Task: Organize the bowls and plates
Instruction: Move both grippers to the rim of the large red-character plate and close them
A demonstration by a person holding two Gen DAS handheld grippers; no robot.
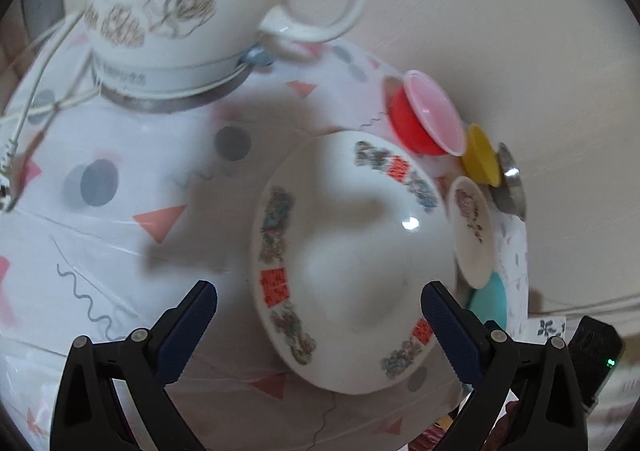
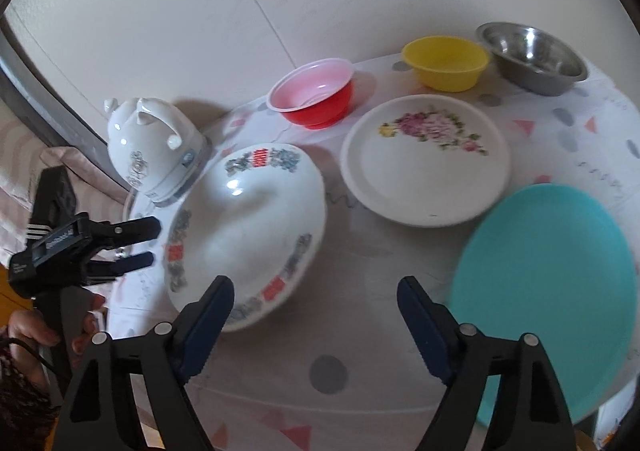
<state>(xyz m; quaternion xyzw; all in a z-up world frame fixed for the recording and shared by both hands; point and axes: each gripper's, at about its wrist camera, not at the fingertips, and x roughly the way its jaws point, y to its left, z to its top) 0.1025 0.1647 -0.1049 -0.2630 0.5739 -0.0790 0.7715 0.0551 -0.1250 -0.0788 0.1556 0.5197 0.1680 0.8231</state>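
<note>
A: Where's the patterned plate sitting w/ respect to the right tool?

B: On the counter, ahead-left; jaws gaping, empty. Left tool, also wide, is hovering nearer.

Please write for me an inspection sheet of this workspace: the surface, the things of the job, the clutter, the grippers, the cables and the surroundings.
Surface: table under a white cloth printed with grey dots and pink triangles.
Job's things: patterned plate at left, floral plate and teal plate to its right; red bowl, yellow bowl and steel bowl in a row by the wall; none stacked.
Clutter: white electric kettle on its base.
Grippers: left gripper open over the patterned plate; right gripper open, empty.
Cables: white cord beside the kettle.
Surroundings: pale wall behind the table.
</note>
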